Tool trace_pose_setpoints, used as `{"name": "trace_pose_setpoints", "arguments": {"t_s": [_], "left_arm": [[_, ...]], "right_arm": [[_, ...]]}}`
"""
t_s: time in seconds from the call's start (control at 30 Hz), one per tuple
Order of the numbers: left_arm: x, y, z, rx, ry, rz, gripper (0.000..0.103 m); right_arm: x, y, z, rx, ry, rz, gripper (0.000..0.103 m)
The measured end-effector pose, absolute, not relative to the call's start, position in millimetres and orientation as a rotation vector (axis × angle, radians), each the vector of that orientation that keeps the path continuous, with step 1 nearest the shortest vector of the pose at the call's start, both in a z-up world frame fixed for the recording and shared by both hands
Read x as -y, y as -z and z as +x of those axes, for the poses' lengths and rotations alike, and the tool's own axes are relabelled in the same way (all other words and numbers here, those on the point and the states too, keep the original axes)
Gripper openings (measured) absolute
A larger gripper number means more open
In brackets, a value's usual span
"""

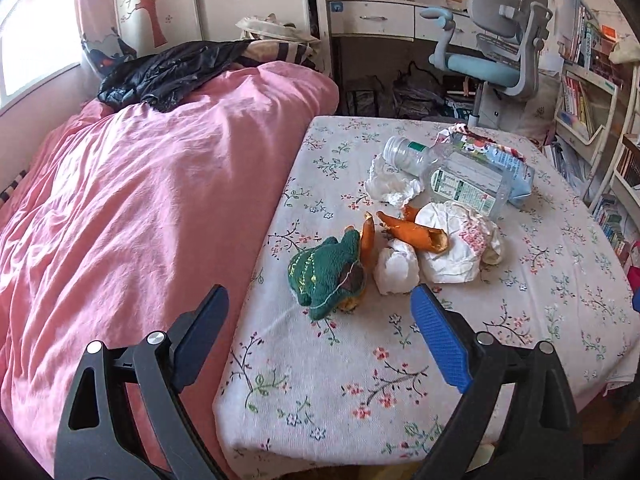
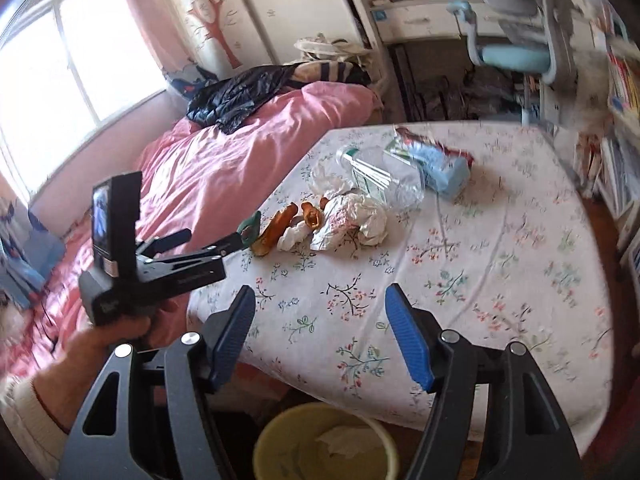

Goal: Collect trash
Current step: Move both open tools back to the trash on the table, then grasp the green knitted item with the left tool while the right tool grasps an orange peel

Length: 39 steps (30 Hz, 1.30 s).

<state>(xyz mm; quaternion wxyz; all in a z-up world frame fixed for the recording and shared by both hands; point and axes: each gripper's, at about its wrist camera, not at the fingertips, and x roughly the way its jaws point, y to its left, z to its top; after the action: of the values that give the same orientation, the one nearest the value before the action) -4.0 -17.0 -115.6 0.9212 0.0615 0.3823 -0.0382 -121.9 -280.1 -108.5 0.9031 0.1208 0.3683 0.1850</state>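
Trash lies in a pile on the floral tablecloth (image 1: pixel 360 360): a green knitted toy (image 1: pixel 326 272), orange peels (image 1: pixel 416 232), crumpled white tissues (image 1: pixel 396 270), a larger crumpled paper (image 1: pixel 460 240), a clear plastic bottle (image 1: pixel 452 172) and a blue carton (image 1: pixel 504 160). My left gripper (image 1: pixel 320 312) is open and empty, just short of the green toy. My right gripper (image 2: pixel 320 312) is open and empty over the table's near edge, above a yellow bin (image 2: pixel 326 444) holding a tissue. The pile (image 2: pixel 348 216) lies farther off in the right wrist view, and the left gripper (image 2: pixel 240 240) shows there beside the toy.
A pink duvet (image 1: pixel 140 220) covers the bed left of the table, with a black jacket (image 1: pixel 172 72) on it. A blue-grey desk chair (image 1: pixel 492 52) and desk stand behind. Bookshelves (image 1: pixel 588 100) line the right side.
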Motion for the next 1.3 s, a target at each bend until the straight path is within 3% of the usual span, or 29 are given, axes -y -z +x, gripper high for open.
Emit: {"name": "trace_pose_setpoints", "arguments": {"t_s": [0.1, 0.33, 0.6, 0.67, 0.93, 1.0, 1.03, 1.07, 1.3], "left_arm": [[18.0, 125.7, 17.4, -0.823, 0.079, 0.129, 0.087], [-9.2, 129.4, 40.7, -0.902, 0.151, -0.054, 0.034], [-24.4, 130.8, 44.8, -0.942, 0.146, -0.099, 0.031], [-23.6, 133.3, 46.1, -0.962, 0.133, -0.087, 0.041], [-17.9, 133.2, 42.6, -0.996, 0.101, 0.034, 0.048], [-22.2, 127.2, 39.7, -0.993, 0.101, 0.030, 0.039], [-25.3, 124.9, 39.3, -0.994, 0.117, 0.017, 0.023], [-28.6, 122.2, 38.9, -0.994, 0.129, 0.001, 0.013], [-67.9, 91.0, 36.0, -0.890, 0.161, -0.222, 0.009]], "right_arm": [[275.1, 112.3, -115.9, -0.783, -0.415, 0.298, 0.065], [259.6, 108.9, -116.1, -0.793, -0.453, 0.279, 0.065], [250.5, 113.7, -114.4, -0.815, -0.479, 0.285, 0.065], [249.4, 114.6, -113.5, -0.820, -0.482, 0.285, 0.065], [234.2, 120.0, -108.9, -0.847, -0.501, 0.256, 0.065], [229.8, 121.6, -107.6, -0.854, -0.503, 0.247, 0.065], [227.3, 122.4, -106.6, -0.857, -0.505, 0.241, 0.065], [224.5, 122.8, -105.1, -0.858, -0.506, 0.234, 0.065], [190.7, 118.9, -90.0, -0.840, -0.556, 0.155, 0.065]]}}
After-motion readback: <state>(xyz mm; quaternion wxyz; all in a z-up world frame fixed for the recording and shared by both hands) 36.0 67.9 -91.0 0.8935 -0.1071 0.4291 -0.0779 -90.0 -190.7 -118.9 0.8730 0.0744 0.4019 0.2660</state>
